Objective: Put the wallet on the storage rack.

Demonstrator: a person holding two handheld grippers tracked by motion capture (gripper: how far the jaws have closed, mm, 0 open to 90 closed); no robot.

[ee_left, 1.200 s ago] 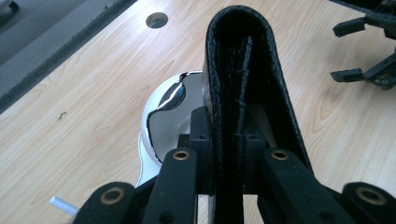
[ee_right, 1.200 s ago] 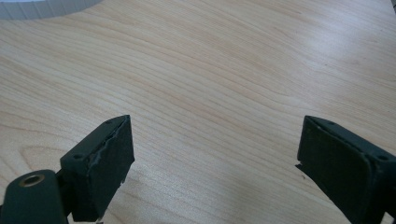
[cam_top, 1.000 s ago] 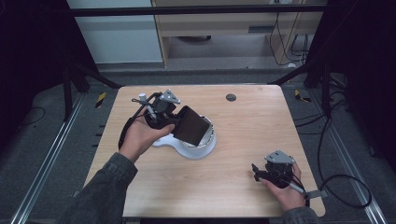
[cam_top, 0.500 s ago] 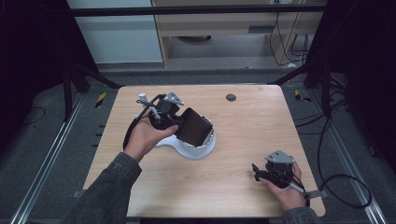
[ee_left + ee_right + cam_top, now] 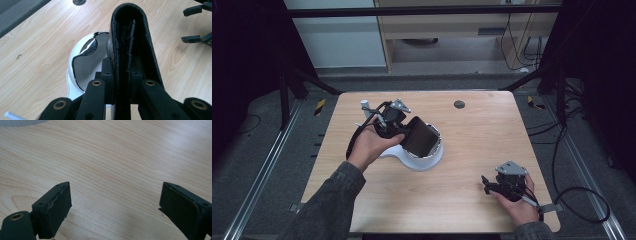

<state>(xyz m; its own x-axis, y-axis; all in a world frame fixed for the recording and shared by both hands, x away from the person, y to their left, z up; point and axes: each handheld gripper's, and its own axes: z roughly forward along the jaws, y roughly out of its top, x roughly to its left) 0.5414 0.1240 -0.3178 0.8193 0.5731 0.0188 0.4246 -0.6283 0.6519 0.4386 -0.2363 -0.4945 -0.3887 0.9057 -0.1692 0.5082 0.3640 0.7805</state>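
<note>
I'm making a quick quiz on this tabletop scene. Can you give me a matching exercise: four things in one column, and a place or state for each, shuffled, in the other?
Things:
1. left gripper
2. right gripper
3. black wallet
4. white dish

Places or states:
A. resting on the table near its middle, shiny inside
B. fingers spread open, low over bare wood near the table's front right corner
C. folded, pinched between two fingers above the dish
D. shut on a black leather thing

Pairs: 1-D, 2-B, 3-C, 4-A
</note>
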